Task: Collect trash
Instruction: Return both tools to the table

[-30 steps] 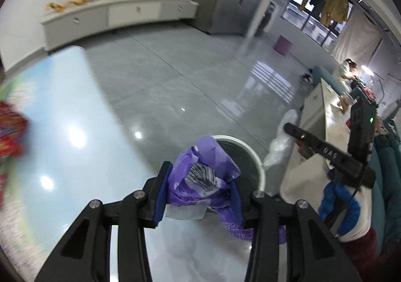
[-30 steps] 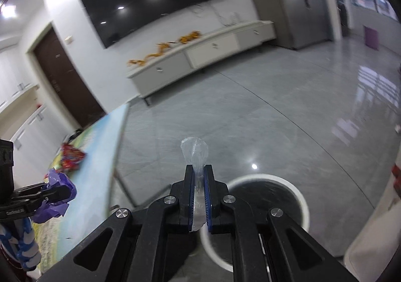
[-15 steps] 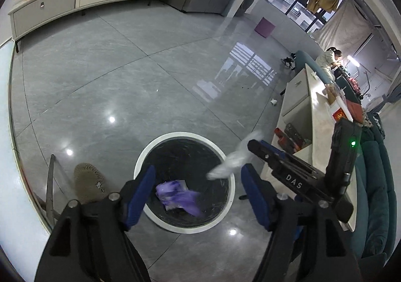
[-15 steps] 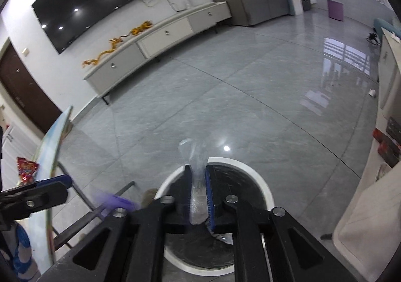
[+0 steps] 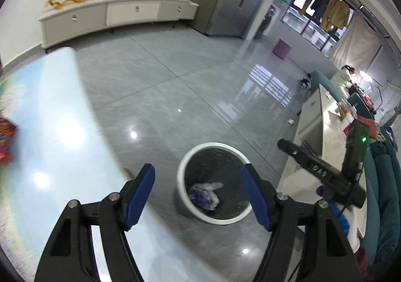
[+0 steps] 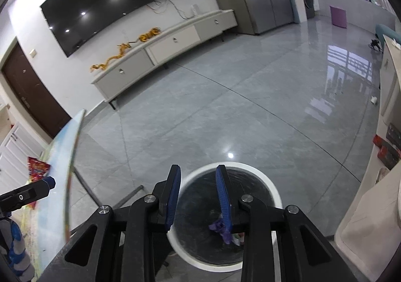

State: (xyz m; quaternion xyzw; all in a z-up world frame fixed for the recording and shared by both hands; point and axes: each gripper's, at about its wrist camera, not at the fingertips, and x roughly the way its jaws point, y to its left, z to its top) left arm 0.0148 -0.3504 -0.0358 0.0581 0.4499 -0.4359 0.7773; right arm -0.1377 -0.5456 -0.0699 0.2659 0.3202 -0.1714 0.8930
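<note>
A white-rimmed round bin (image 5: 181,174) stands on the grey floor beside the table. A crumpled purple wrapper (image 5: 199,197) and a clear plastic scrap (image 5: 211,185) lie at its bottom. My left gripper (image 5: 198,169) hangs open and empty above the bin and the table's edge. My right gripper (image 6: 198,168) is directly over the bin (image 6: 273,190); its jaws are opening with nothing between them. Below it the purple wrapper (image 6: 218,227) shows. The right gripper (image 5: 283,142) also appears in the left wrist view, and the left gripper's tip (image 6: 48,182) in the right wrist view.
A glossy pale-blue table (image 5: 50,156) lies to the left, with a red snack packet (image 5: 5,141) on it, also in view as the red packet (image 6: 37,167). A white counter (image 5: 323,131) and a teal sofa (image 5: 383,181) line the right, where a person (image 5: 347,76) sits. A low cabinet (image 6: 170,43) stands along the far wall.
The left gripper opened and the purple wrapper dropped into the bin. The right gripper opened and its clear plastic scrap fell in too. The left gripper swung back toward the table.
</note>
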